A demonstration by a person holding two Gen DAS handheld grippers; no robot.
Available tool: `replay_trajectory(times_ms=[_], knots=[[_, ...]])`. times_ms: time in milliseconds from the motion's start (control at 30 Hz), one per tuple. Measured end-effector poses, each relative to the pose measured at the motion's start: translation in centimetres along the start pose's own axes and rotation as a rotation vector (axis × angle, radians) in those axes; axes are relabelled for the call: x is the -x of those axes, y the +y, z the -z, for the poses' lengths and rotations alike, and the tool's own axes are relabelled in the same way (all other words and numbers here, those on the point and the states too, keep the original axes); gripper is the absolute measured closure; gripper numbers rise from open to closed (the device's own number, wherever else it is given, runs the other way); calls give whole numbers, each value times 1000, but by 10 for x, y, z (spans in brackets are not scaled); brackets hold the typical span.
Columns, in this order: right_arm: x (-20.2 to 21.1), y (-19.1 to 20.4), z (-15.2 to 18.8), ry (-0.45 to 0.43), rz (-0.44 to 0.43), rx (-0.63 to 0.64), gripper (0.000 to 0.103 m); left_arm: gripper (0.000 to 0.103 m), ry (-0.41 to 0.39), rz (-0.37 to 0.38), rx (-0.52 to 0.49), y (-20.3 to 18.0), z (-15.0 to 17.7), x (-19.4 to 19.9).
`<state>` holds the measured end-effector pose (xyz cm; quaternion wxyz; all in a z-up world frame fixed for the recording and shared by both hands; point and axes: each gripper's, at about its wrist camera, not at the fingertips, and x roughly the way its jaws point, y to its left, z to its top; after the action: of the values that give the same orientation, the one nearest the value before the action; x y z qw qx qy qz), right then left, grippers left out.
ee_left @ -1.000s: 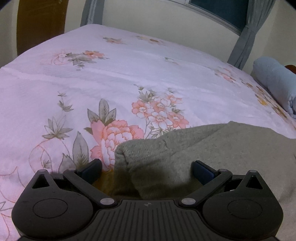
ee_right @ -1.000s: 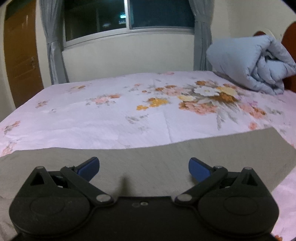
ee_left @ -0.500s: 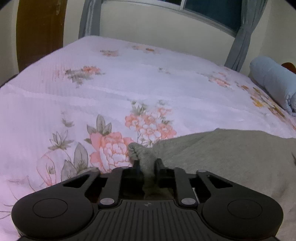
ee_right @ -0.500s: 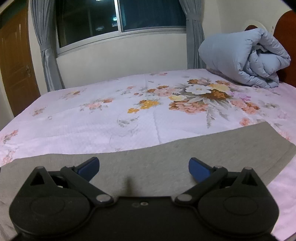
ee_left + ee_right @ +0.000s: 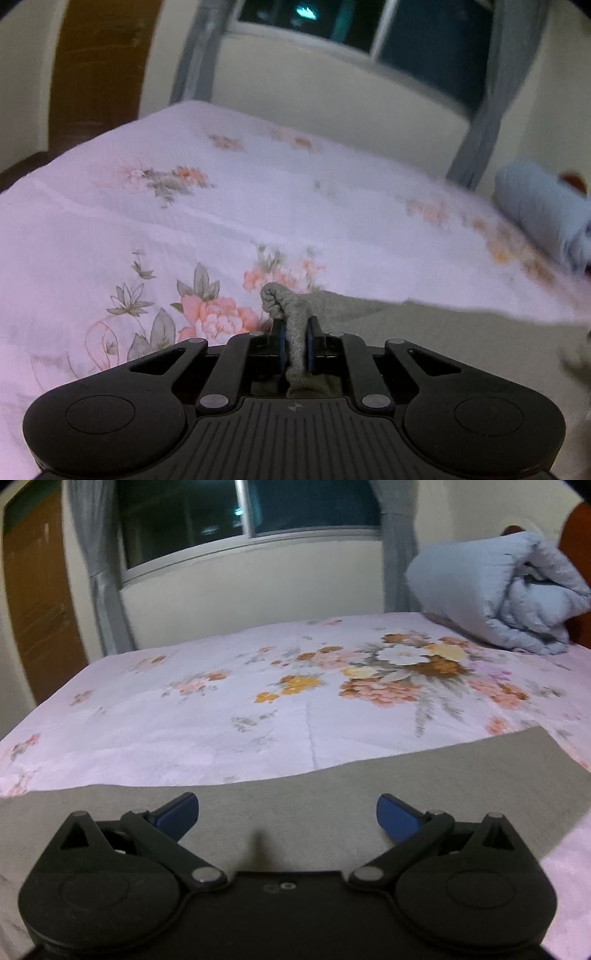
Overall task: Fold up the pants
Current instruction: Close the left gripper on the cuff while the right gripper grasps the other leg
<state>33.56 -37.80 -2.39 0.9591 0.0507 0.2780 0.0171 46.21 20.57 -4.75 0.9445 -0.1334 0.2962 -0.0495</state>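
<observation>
Grey pants (image 5: 436,332) lie spread on the floral pink bedsheet (image 5: 184,221). My left gripper (image 5: 294,341) is shut on a bunched corner of the pants, and a knot of grey cloth sticks up past the blue pads. That corner is lifted off the sheet. In the right wrist view the pants (image 5: 295,786) stretch flat across the lower frame. My right gripper (image 5: 287,812) stands open just above the cloth, its blue fingertips (image 5: 393,814) wide apart with nothing pinched.
A rolled pale-blue duvet (image 5: 498,590) sits at the far right of the bed, also seen as a blue roll (image 5: 543,210) from the left. Window, grey curtains (image 5: 99,572) and a wooden door (image 5: 37,602) stand beyond the bed.
My left gripper went from wide open around the pants corner to shut on it, then rose with the cloth. The right gripper stayed open, drifting a little over the pants.
</observation>
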Motion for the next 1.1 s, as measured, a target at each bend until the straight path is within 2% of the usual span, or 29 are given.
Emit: replay_trajectory(times_ms=[167,267,333,400,567,667,767,867,900,933,1100], knots=[[-30,5,-6,51,-94,108,6,93,-92,12,44,-2,1,22],[-46,13,-11,56,-152,214,16,93,-163,26,68,-5,0,40],[-56,16,-15,59,-188,282,31,93,-205,42,75,-7,-1,51],[-65,17,-19,67,-231,328,31,93,-232,51,75,-9,-3,59],[-83,16,-21,111,-327,392,32,93,-234,55,60,-10,-7,62],[-87,21,-19,111,-374,480,33,93,-216,46,60,-10,-8,58],[-97,31,-19,157,-412,577,41,93,-205,46,52,-11,-8,57],[-105,37,-21,226,-457,608,69,93,-186,41,54,-13,-9,54],[-105,37,-23,235,-459,602,98,93,-176,31,51,-13,-9,51],[-102,36,-24,224,-456,597,103,93,-164,24,52,-13,-9,49],[-68,31,-24,164,-449,587,103,93,-152,40,56,-8,-5,51]])
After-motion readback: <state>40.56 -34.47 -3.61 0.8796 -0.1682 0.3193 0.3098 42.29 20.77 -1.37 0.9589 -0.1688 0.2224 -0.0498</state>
